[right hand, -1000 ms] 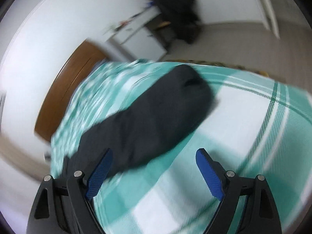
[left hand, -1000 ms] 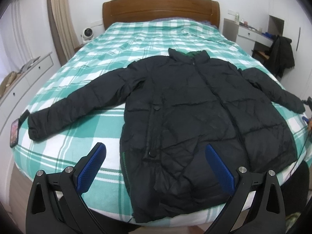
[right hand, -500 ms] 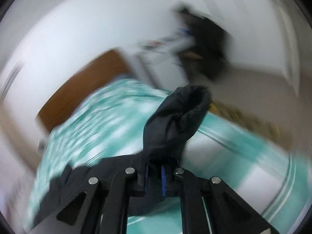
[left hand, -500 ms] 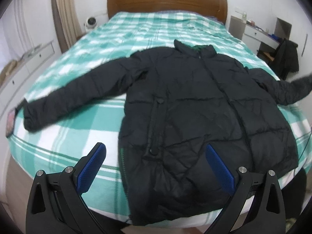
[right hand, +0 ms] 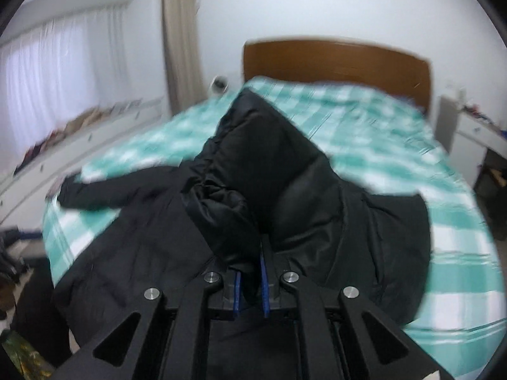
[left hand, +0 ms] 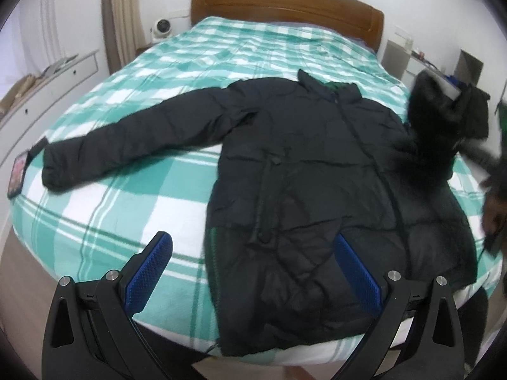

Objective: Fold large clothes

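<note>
A black padded jacket (left hand: 301,190) is spread on the bed (left hand: 196,76) with a green checked cover, its front side up. One sleeve (right hand: 269,174) is clamped between the blue pads of the right gripper (right hand: 250,288) and is lifted over the jacket body. The left gripper (left hand: 253,272) is seen wide apart, empty, above the lower hem

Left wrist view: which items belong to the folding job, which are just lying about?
In the job:
- black jacket
- its right sleeve, clamped in the right tongs
- left tongs, open, holding nothing
- bed, as work surface

Lying about:
- phone at the bed edge
- dark garment by the desk
- small camera
</note>
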A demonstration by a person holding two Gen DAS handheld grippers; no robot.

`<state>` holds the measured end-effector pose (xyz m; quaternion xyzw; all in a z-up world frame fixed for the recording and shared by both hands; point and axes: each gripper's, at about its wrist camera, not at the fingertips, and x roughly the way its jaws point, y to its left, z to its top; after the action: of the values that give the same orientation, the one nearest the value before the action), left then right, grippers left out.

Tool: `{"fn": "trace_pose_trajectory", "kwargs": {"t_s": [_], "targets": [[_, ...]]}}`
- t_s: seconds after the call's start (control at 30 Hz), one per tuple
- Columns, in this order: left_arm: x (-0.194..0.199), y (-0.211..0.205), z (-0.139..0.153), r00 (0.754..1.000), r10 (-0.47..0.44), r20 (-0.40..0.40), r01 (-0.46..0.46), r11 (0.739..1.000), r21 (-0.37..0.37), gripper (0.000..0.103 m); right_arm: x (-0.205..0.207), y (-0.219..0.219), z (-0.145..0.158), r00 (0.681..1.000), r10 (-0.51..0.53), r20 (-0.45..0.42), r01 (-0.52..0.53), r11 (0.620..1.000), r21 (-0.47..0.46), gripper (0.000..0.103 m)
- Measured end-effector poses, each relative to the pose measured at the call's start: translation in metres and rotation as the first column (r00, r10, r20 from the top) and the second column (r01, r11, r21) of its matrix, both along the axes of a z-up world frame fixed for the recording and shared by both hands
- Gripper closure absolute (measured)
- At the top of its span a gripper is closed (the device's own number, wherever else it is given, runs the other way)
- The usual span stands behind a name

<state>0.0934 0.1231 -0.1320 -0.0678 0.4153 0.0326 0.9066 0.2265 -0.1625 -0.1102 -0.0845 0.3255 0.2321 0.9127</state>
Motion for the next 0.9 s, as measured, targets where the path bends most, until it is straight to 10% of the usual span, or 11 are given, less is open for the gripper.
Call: {"fn": "trace_pose_trajectory", "kwargs": {"t_s": [0.07, 0.13, 0.17, 0.2, 0.37, 0.5, 0.6, 0.77, 0.9], "targets": [[0.0, 0.004, -0.005, 1.0, 0.005, -0.017, -0.005, 1.0, -0.019, 0.002, -0.003, 0.018, -0.027, 0.998, 0.027, -0.063, -0.029, 0.999, -0.034, 0.088], [0.003, 0.004, -0.008, 1.0, -0.009, -0.03, 0.008, 0.999, -0.045, 0.002, -0.009, 0.032, -0.053, 0.986, 0.07, -0.151, -0.076, 0.996, -0.038, 0.05], [0.004, 0.003, -0.009, 0.999, -0.02, -0.03, 0.018, 0.998, -0.056, 0.002, -0.018, 0.041, -0.064, 0.978, 0.095, -0.184, -0.1, 0.995, -0.021, 0.011], [0.006, 0.0, -0.008, 0.999, -0.038, -0.027, 0.036, 0.997, -0.069, 0.002, -0.027, 0.044, -0.069, 0.976, 0.109, -0.187, -0.111, 0.994, -0.001, 0.005], [0.024, -0.02, 0.0, 0.99, -0.143, -0.004, 0.14, 0.975, -0.173, 0.001, -0.074, 0.038, -0.056, 0.99, 0.088, -0.114, -0.086, 0.996, 0.024, 0.005], [0.065, -0.047, 0.003, 0.954, -0.298, -0.012, 0.265, 0.864, -0.428, 0.001, -0.115, 0.006, -0.037, 0.997, 0.036, -0.066, -0.033, 0.998, 0.046, 0.005], [0.108, -0.087, 0.003, 0.924, -0.382, -0.019, 0.327, 0.816, -0.476, 0.001, -0.135, -0.011, -0.032, 0.997, -0.006, -0.08, 0.012, 0.997, 0.075, 0.005], [0.18, -0.161, -0.019, 0.906, -0.406, -0.118, 0.355, 0.882, -0.31, 0.006, -0.174, -0.039, -0.021, 0.994, -0.075, -0.083, 0.087, 0.984, 0.155, 0.005], [0.21, -0.178, -0.05, 0.922, -0.31, -0.233, 0.269, 0.944, -0.192, 0.081, -0.194, -0.055, -0.01, 0.99, -0.128, -0.058, 0.136, 0.976, 0.168, 0.005]]}}
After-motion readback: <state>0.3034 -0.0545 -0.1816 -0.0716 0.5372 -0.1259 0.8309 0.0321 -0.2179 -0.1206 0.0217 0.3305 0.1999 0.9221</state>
